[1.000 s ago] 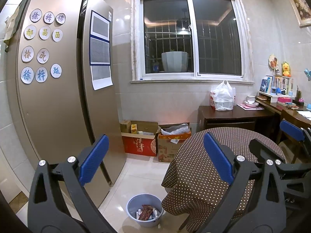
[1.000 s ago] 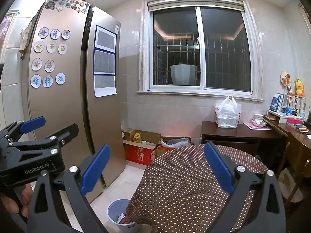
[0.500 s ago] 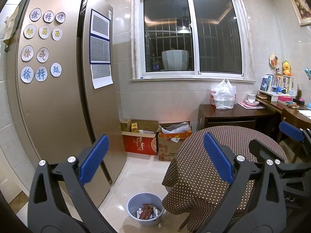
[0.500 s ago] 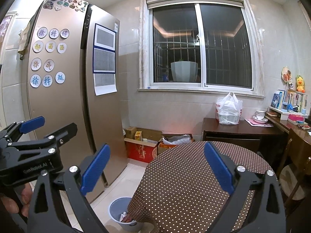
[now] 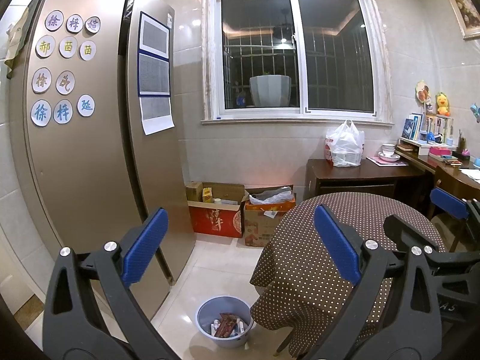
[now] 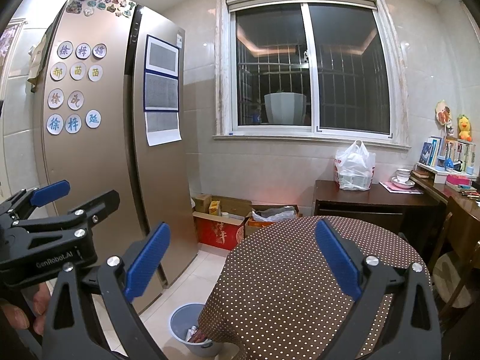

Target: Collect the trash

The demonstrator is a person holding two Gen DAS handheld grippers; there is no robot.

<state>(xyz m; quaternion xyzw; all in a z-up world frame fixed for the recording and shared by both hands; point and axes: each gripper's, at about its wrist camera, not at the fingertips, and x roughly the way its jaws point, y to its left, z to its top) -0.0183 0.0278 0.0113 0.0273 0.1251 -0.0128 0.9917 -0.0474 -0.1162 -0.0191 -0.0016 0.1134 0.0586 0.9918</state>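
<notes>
A blue-grey trash bin (image 5: 223,324) stands on the floor between the fridge and the round table, with several wrappers inside. It also shows in the right wrist view (image 6: 192,330), partly hidden by the tablecloth. My left gripper (image 5: 240,246) is open and empty, held high above the floor. My right gripper (image 6: 240,255) is open and empty over the table's edge. The right gripper shows at the right of the left wrist view (image 5: 450,240); the left gripper shows at the left of the right wrist view (image 6: 48,219).
A round table with a brown dotted cloth (image 5: 345,240) stands right of the bin. A tall fridge (image 5: 90,150) fills the left. Cardboard boxes (image 5: 240,213) sit under the window. A dark desk (image 5: 360,174) holds a white plastic bag (image 5: 345,147).
Both grippers have stayed open and almost still. The right wrist view has drifted slightly, showing a little more of the table.
</notes>
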